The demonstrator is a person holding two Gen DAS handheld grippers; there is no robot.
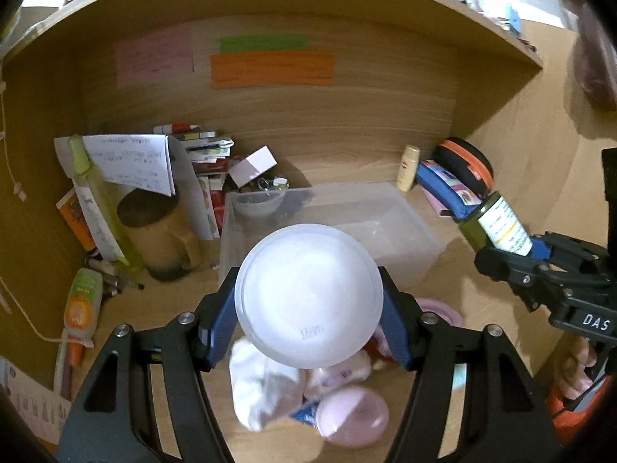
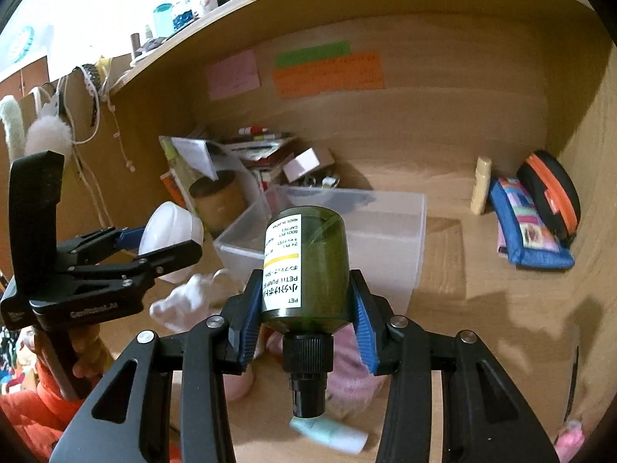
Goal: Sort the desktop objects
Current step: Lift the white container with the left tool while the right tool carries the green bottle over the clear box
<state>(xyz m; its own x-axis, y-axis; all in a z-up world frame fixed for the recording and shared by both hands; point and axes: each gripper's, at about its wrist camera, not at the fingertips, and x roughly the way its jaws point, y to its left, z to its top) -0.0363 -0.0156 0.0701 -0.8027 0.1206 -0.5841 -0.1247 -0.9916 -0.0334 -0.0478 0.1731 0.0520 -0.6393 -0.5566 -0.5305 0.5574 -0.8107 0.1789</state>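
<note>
My left gripper (image 1: 308, 308) is shut on a frosted white plastic bowl (image 1: 308, 297), held bottom toward the camera above the desk; it also shows in the right wrist view (image 2: 171, 239). My right gripper (image 2: 304, 301) is shut on a dark green pump bottle (image 2: 308, 266) with a white label, held with its black nozzle toward the camera; the bottle also shows in the left wrist view (image 1: 493, 223). A clear plastic bin (image 1: 385, 227) stands just beyond both grippers, seen also in the right wrist view (image 2: 385, 227).
Below the grippers lie a white cloth (image 1: 262, 389), pink lids (image 1: 354, 416) and a mint tube (image 2: 331, 436). A brown mug (image 1: 162, 231), papers and books crowd the back left. A cream bottle (image 1: 408, 173), blue pouch (image 2: 528, 231) and black-orange case (image 2: 551, 193) sit at the right.
</note>
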